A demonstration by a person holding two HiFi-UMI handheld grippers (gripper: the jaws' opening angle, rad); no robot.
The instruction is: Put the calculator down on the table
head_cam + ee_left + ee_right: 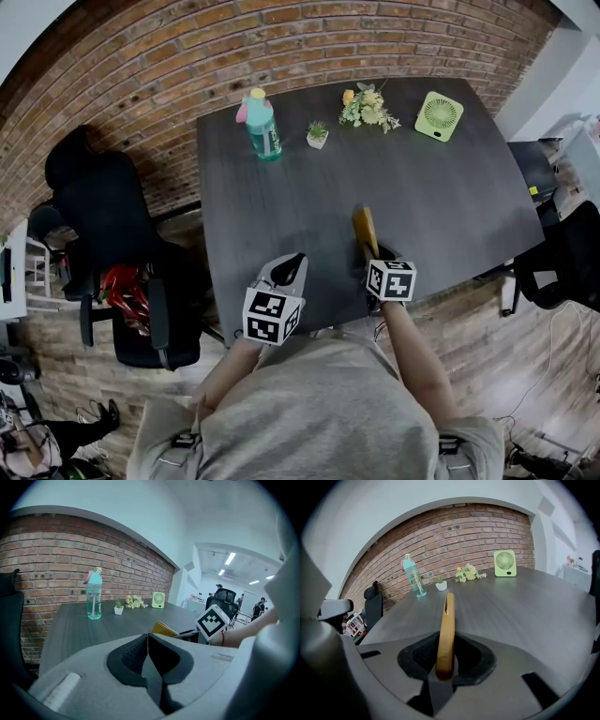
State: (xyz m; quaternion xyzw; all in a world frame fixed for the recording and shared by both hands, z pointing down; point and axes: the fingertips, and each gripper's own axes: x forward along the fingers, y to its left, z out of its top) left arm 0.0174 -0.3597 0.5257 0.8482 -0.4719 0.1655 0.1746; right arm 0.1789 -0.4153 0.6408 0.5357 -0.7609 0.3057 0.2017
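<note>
A mustard-yellow calculator (pixel 365 232) stands on edge between the jaws of my right gripper (pixel 371 255), just above the dark table (pixel 441 211) near its front edge. In the right gripper view the calculator (pixel 446 625) sticks out forward, thin side up, with my right gripper (pixel 445 654) shut on its near end. My left gripper (pixel 290 270) hovers to its left at the table's front edge. Its jaws are shut with nothing between them (pixel 148 641). From the left gripper view the calculator's tip (pixel 162 629) shows beside the right gripper's marker cube (pixel 213 621).
At the table's far side stand a teal bottle (pixel 262 123), a small potted plant (pixel 318 135), a bunch of flowers (pixel 367 106) and a green fan (pixel 439 116). A black office chair (pixel 117 239) is on the left, another chair (pixel 562 258) on the right.
</note>
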